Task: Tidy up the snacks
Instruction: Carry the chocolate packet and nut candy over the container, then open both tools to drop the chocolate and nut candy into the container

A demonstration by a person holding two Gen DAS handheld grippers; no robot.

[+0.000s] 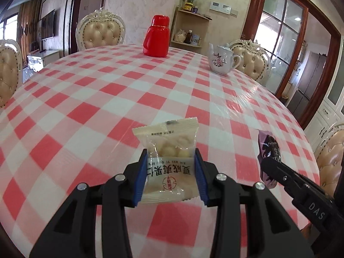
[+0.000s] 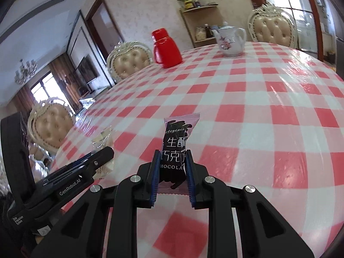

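Over the checked desk, low in each frame, the left tongs clamp a pale nut packet and the right tongs pinch a dark chocolate packet; both should travel level, grips firm, until a drop spot appears.

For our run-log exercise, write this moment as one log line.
left gripper: shut on cream nut packet | right gripper: shut on dark chocolate packet | both above checked tablecloth
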